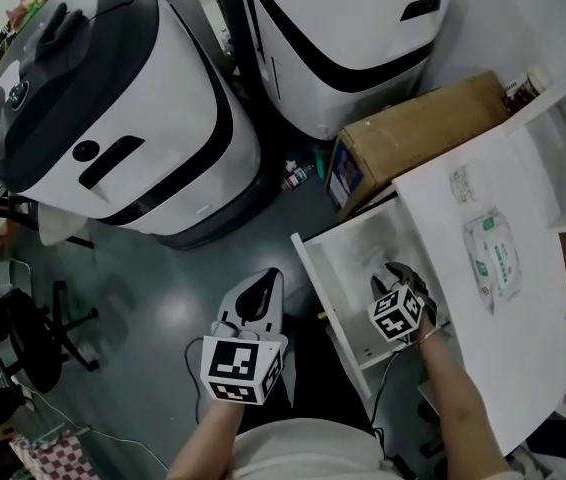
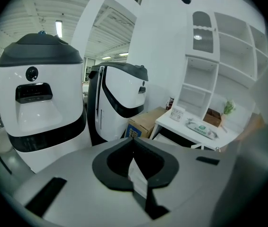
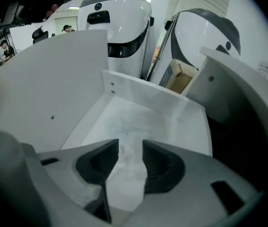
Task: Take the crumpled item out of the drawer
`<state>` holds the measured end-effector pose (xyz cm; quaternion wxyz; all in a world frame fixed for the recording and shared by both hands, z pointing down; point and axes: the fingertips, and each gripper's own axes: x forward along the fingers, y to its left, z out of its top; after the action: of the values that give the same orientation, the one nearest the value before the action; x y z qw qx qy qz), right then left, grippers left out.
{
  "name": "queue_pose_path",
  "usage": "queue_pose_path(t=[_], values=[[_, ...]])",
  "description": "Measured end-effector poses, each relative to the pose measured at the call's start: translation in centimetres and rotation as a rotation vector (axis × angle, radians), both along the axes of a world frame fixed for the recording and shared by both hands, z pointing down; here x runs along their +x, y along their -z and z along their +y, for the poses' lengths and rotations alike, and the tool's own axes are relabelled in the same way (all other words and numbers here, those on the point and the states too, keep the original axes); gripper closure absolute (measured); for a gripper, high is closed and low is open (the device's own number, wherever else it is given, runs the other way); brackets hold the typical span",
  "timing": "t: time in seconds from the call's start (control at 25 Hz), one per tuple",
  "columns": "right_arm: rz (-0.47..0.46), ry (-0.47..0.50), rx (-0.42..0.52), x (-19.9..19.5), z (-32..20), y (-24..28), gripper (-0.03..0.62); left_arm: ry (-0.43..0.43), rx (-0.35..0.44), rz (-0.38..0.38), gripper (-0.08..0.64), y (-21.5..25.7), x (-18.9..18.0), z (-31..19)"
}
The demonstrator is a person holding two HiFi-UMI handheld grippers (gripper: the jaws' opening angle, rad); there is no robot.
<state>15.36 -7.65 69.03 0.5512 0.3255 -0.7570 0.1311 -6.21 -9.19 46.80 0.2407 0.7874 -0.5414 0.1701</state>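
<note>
The white drawer [image 1: 315, 268] stands pulled out from under the desk. On its floor lies a pale crumpled item [image 1: 370, 259], faint in the head view. My right gripper [image 1: 395, 276] is down inside the drawer. In the right gripper view its jaws are open [image 3: 130, 145], and the crumpled item [image 3: 127, 126] shows just beyond and partly in the gap between them. I cannot tell if they touch it. The drawer's far wall [image 3: 143, 93] is ahead. My left gripper [image 1: 266, 280] hangs over the floor left of the drawer, its jaws shut [image 2: 134, 142] on nothing.
Two big white-and-black machines [image 1: 113, 108] [image 1: 348, 28] stand on the dark floor beyond the drawer. A cardboard box [image 1: 418, 133] leans by the desk corner. The white desktop [image 1: 523, 348] carries a wipes packet [image 1: 490, 253]; shelves [image 2: 209, 79] rise behind it.
</note>
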Motion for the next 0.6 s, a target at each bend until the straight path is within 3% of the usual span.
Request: queue_pose_path(t=[0.6], values=[[0.127,0.038,-0.110,1.0,-0.7,-3.9,0.434,0.010,-0.036,-0.008,0.569,-1.4,-0.7,-0.4]])
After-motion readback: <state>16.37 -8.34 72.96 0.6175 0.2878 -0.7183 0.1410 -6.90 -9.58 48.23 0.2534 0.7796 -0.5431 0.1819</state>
